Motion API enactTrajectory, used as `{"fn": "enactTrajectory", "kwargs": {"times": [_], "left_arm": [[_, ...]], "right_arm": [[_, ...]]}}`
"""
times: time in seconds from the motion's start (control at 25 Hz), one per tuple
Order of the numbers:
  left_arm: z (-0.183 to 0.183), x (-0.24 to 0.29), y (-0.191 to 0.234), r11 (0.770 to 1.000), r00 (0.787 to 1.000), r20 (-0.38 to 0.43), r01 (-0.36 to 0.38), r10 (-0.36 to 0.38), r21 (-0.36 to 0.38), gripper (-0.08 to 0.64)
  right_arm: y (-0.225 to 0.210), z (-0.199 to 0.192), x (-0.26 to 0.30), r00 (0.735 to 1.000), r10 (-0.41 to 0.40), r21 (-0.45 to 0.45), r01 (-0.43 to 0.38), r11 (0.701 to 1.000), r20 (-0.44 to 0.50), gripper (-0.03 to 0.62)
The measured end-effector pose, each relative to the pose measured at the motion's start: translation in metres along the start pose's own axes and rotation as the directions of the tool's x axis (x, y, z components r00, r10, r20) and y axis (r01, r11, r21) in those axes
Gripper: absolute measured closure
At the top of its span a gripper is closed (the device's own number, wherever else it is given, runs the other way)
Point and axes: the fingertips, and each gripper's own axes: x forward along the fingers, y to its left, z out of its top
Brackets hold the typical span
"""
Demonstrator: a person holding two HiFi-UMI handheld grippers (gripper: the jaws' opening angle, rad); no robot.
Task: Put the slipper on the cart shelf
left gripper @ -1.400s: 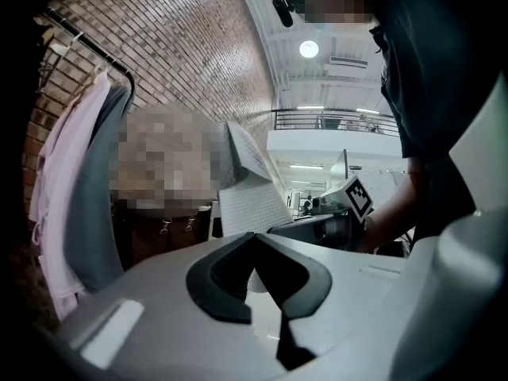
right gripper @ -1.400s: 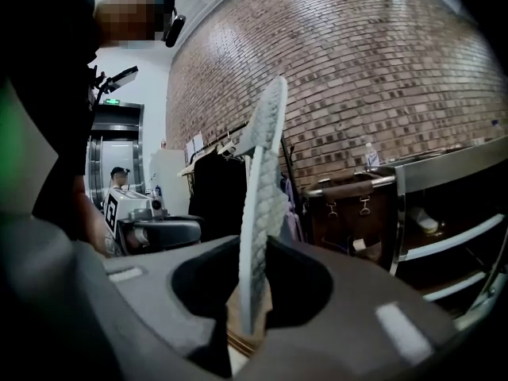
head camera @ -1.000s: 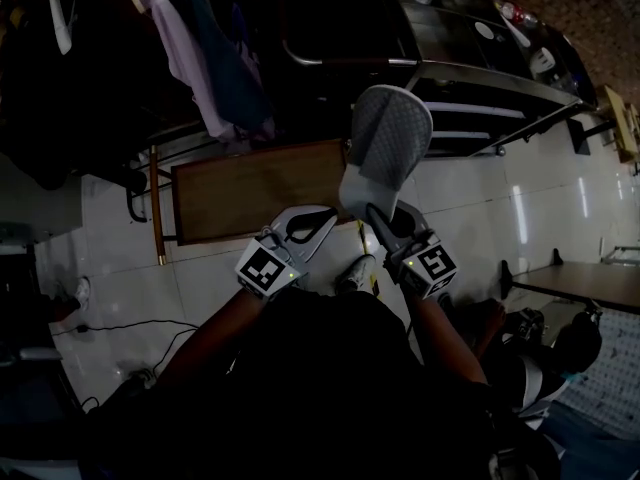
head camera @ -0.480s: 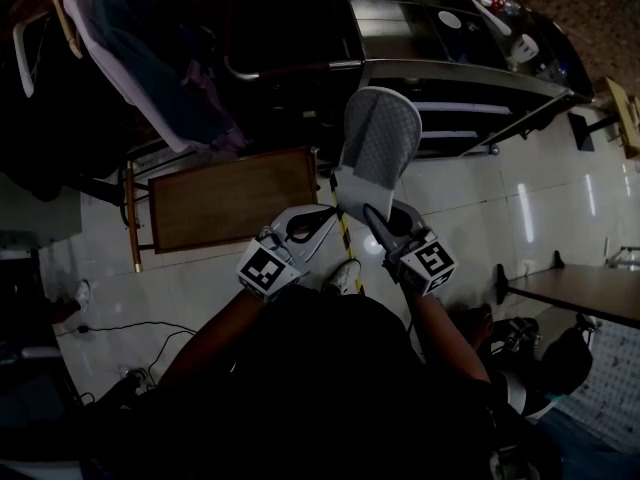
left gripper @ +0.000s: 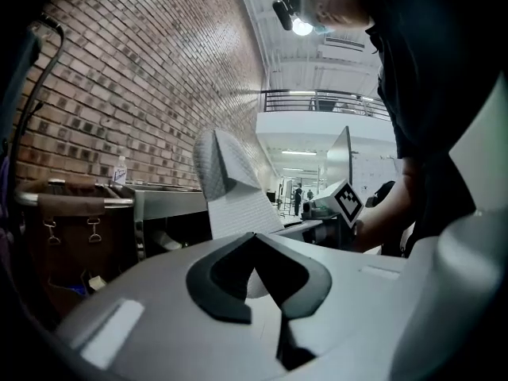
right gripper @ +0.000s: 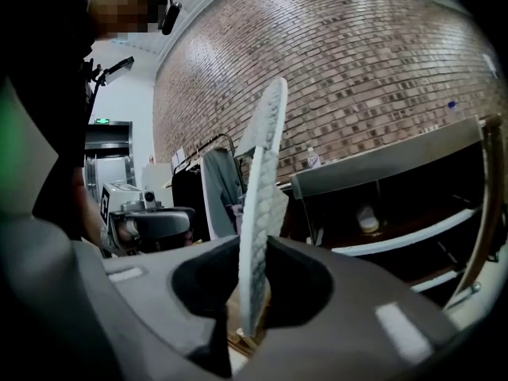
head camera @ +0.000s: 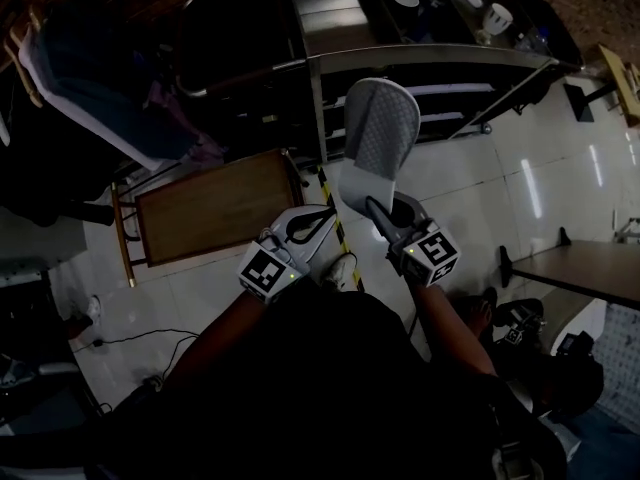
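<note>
Slipper (head camera: 378, 133) heel clamped edgewise between right gripper (head camera: 386, 210) jaws.

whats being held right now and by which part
The right gripper holds the slipper by its heel end; the left gripper holds nothing.
</note>
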Motion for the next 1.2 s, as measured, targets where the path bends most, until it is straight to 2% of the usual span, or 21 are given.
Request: {"fn": "enactTrajectory", "kwargs": {"times": [0.16,0.76,1.0,1.2], "left_arm": [[0.003,0.019,0.000,0.999,0.999,-0.015,0.040,-0.040,-0.006,0.560],[0.009,0.067,0.055,0.981,0.981,0.032,0.194,-0.194,-0.017,0.560],[0.005,0.073,0.066,0.974,0.974,0.028,0.227,-0.226,-0.023,0.560],[0.001,0.086,0.073,0.976,0.977,0.015,0.212,-0.212,-0.039,0.560]], "right_arm": [[-0.017,-0.006,-0.003,0.999,-0.040,0.039,0.041,0.998,-0.019,0.526],[-0.063,-0.022,0.043,0.988,-0.108,0.006,0.110,0.994,-0.112,0.526],[-0.077,-0.051,0.049,0.977,-0.101,0.041,0.110,0.993,-0.190,0.526],[-0.094,-0.090,0.053,0.956,-0.039,0.105,0.072,0.992,-0.291,0.526]]}}
